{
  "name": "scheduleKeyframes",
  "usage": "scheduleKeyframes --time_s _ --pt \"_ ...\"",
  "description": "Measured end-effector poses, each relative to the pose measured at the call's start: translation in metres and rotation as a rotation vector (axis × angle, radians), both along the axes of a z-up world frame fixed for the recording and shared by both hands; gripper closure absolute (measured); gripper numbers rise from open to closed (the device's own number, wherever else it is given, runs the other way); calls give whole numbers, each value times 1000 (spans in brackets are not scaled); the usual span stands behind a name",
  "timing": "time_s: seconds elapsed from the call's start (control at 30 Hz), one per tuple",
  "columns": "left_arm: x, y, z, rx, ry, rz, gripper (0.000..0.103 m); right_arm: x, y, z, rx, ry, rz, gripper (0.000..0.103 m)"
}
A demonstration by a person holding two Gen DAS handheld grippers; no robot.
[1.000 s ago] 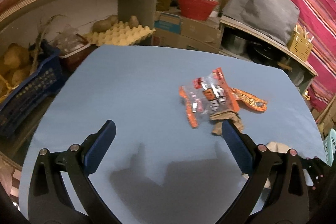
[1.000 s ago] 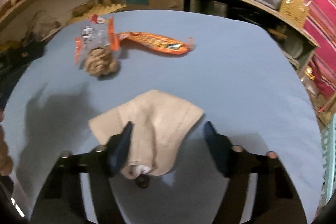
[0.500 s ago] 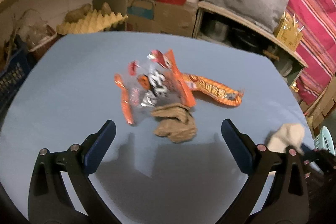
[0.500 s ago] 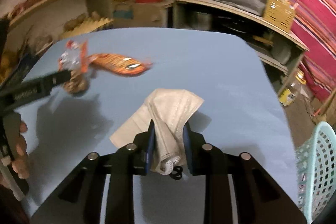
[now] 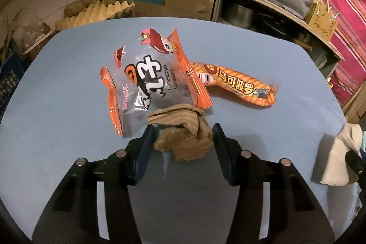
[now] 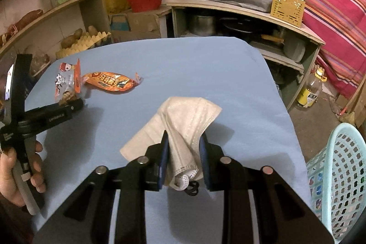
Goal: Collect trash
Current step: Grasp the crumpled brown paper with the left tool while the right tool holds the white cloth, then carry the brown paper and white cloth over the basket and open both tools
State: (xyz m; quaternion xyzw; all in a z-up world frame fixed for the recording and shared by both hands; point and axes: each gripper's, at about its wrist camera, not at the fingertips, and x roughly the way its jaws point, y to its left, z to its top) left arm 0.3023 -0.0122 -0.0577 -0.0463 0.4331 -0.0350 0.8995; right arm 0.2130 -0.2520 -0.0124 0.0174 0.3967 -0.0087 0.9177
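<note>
Crumpled brown paper (image 5: 183, 133) on blue table (image 5: 68, 106), squarely between just-closing left gripper (image 5: 183, 136) fingers, pads at its sides; right gripper (image 6: 184, 157) pinching white mask (image 6: 183, 129) beside basket (image 6: 338, 175).

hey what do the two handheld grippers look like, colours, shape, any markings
Both match. The left gripper and right gripper are matte black plastic, each with two angular arms branching in a V, silver round bolts at the joints and dark blue pads on the fingers. In the right wrist view the left one shows small white lettering, too small to read, and a pale handle in a bare hand. No cables or sleeves show.
</note>
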Motion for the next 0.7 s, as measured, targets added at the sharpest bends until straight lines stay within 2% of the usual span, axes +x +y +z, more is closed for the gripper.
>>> scheduleKeyframes --time_s 0.17,0.37,0.7 --pt "-8 0 4 -11 -3 1 53 -4 3 -2 -8 7 5 78" --pt "-32 -15 9 38 -15 -35 53 -8 2 -1 -9 7 0 78" --pt "-83 -34 40 34 -114 -106 53 -31 -15 8 -5 -24 -34 78"
